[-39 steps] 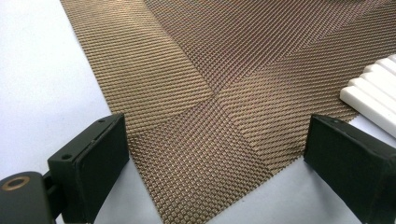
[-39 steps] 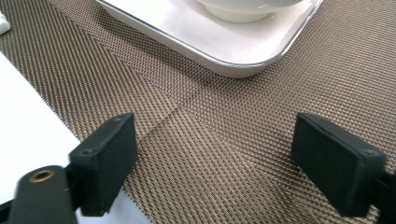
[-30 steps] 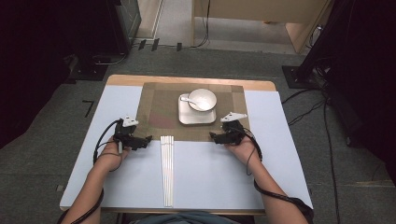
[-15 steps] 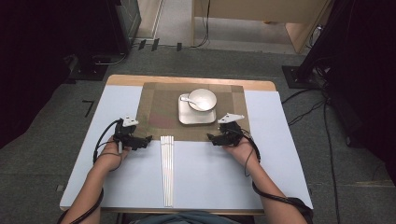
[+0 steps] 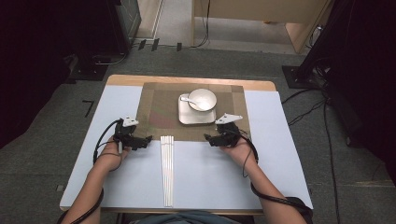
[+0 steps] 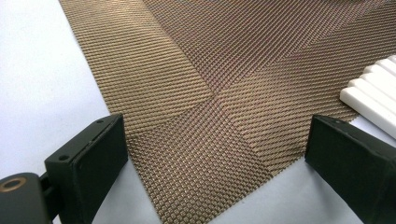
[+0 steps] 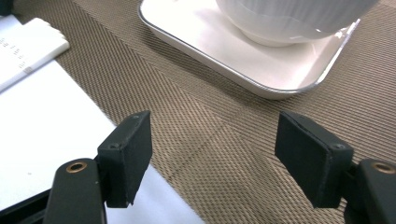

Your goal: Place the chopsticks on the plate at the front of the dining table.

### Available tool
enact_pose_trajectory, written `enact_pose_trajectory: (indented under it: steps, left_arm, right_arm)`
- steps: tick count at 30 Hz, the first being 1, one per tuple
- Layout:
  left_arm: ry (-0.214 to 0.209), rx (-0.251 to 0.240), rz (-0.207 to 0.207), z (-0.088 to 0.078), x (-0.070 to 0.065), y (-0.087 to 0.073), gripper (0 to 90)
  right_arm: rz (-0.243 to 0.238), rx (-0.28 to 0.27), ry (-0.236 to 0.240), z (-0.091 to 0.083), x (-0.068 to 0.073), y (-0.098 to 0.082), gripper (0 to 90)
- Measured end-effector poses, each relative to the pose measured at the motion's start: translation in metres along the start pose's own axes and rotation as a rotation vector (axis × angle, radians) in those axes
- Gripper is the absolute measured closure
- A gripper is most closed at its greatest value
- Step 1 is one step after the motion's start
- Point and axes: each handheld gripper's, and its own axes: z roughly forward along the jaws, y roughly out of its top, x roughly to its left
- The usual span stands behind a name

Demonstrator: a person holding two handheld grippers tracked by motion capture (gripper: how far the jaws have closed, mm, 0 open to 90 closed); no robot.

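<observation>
left gripper [image 5: 144,140]: jaws spread, nothing between them, hovering over the near left corner of the woven placemat [image 5: 159,112]. right gripper [image 5: 208,139]: jaws spread, empty, at the mat's near edge just before the square plate [image 5: 187,116] carrying the white bowl [image 5: 202,99]. white sticks [image 5: 166,172] lie between both hands.

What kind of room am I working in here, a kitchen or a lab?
Likely a lab or recording studio set up as a dining spot: a table with a woven placemat, on grey carpet with loose floor cables and dark equipment stands.
</observation>
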Motion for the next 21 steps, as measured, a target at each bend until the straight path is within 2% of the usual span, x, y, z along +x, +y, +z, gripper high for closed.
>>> enact_pose_trajectory:
  steps: [7, 13, 21]
  left_arm:
    - [-0.001, 0.003, 0.0, 0.0, 0.0, 0.0, 5.1]
    - [-0.002, 0.001, -0.001, 0.0, 0.0, 0.0, 5.0]
    - [-0.002, 0.001, -0.001, 0.0, 0.0, 0.0, 5.0]
  right_arm:
    - [-0.002, 0.005, 0.014, 0.002, 0.007, 0.001, 29.2]
    - [-0.018, -0.024, 0.016, 0.003, 0.011, 0.006, 30.3]
    - [-0.029, -0.019, 0.035, 0.006, 0.019, 0.008, 30.4]
